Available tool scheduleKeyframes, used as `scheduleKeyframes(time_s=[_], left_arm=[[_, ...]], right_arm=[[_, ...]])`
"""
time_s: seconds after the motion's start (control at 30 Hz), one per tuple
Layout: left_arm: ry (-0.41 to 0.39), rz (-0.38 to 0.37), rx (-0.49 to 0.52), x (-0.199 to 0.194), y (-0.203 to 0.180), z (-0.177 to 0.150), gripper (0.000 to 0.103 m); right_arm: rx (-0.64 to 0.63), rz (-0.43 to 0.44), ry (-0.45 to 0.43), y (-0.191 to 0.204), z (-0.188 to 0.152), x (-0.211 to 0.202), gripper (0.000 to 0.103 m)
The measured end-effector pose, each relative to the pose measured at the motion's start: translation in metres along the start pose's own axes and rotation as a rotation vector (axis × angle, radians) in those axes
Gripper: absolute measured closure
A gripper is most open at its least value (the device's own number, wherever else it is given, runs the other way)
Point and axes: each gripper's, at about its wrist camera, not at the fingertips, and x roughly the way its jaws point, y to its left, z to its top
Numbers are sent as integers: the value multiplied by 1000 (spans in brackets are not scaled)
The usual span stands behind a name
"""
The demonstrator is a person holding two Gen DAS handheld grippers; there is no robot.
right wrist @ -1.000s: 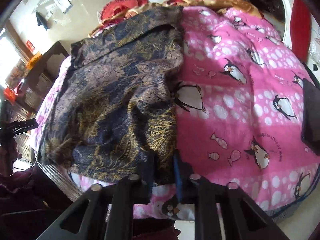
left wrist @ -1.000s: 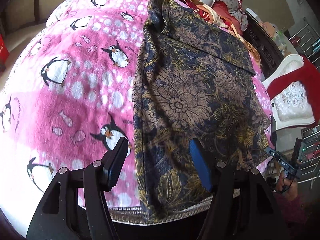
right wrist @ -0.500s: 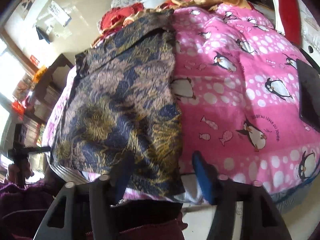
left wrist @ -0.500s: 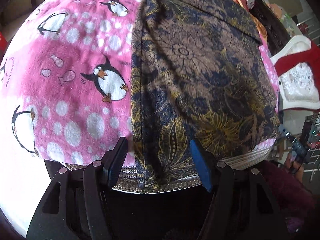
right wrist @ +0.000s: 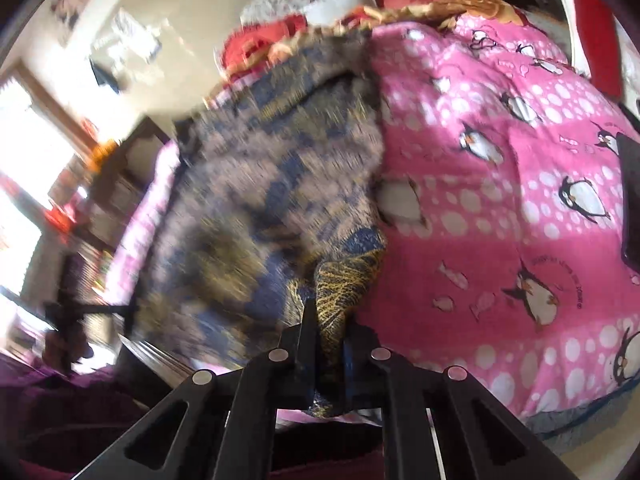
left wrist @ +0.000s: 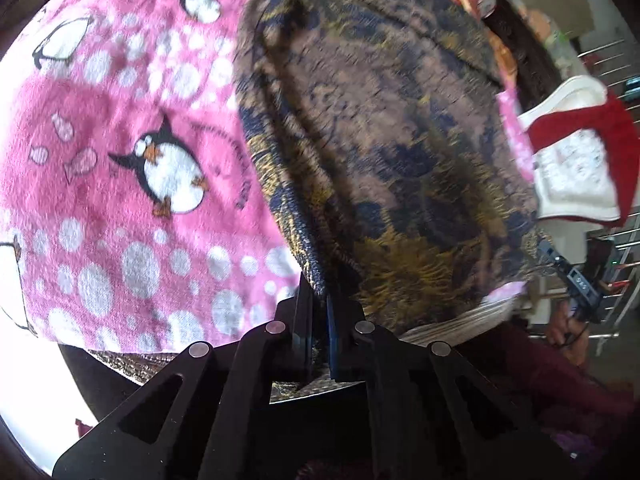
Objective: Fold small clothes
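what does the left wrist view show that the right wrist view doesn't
Only the left wrist view shows the white and red chair beside the bed. Only the right wrist view shows the bright window, the wall papers and a dark flat thing on the blanket. Both show the patterned garment on the pink penguin blanket, its near edge pinched in closed jaws.

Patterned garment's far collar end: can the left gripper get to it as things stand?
Probably not right away. The left gripper is shut on the near hem of the patterned garment, jaws just closed on the cloth. The collar end lies across the pink penguin blanket, nothing covering it, but the gripper must let go first.
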Motion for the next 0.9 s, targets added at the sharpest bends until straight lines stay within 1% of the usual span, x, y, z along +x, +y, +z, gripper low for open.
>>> scheduleKeyframes(time_s=[0.07, 0.1, 0.2, 0.23, 0.3, 0.37, 0.4, 0.53, 0.57, 0.63, 0.73, 0.83, 0.9], left_arm=[[-75, -59, 3, -23, -2, 5, 99], [-128, -80, 6, -38, -3, 9, 100], [-257, -109, 14, -75, -4, 24, 99], [-298, -116, 20, -85, -5, 30, 99], [-353, -115, 38, -99, -9, 44, 99], [-383, -105, 46, -105, -11, 62, 99], [-395, -111, 46, -108, -12, 70, 99], [-456, -109, 55, -109, -19, 118, 99], [-472, -105, 60, -109, -21, 132, 99], [-488, -94, 64, -106, -22, 157, 99], [-488, -72, 67, -95, -20, 202, 99], [-465, -64, 30, -77, -9, 244, 99], [-450, -40, 3, -61, -1, 272, 99]], right_arm=[[10, 47, -58, 5, 10, -17, 94], [14, 72, -88, 7, 15, -25, 94], [19, 129, -146, 16, 32, -37, 94], [16, 133, -158, 19, 39, -38, 94], [8, 148, -182, 23, 56, -35, 94], [4, 145, -203, 25, 78, -31, 94], [3, 144, -211, 26, 91, -27, 94], [1, 128, -255, 24, 140, -13, 94], [5, 121, -268, 23, 157, -7, 94], [11, 112, -277, 20, 184, 5, 94], [25, 97, -269, 15, 222, 29, 94], [36, 71, -251, 10, 256, 54, 94], [60, 67, -224, 3, 276, 74, 94]])
